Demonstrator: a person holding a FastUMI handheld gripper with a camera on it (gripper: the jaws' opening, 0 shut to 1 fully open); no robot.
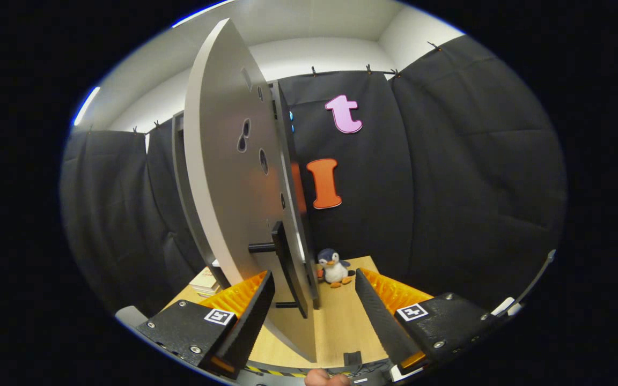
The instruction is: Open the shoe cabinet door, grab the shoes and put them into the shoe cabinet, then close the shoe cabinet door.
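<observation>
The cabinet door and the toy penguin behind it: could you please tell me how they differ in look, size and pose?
The cabinet door is a tall, flat, plain pale panel swung open, its black handle between the open fingers of the gripper; the toy penguin is small, rounded and soft-looking, dark and white with orange feet. The door towers above the fingers; the penguin sits low beyond them. Both stand upright over the wooden surface.

We see the cabinet door [223, 177], smooth matt grey board; beside it, a plush penguin [335, 267] on the pale wood-grain table [341, 327]; behind it, matt black cloth [475, 177].
</observation>
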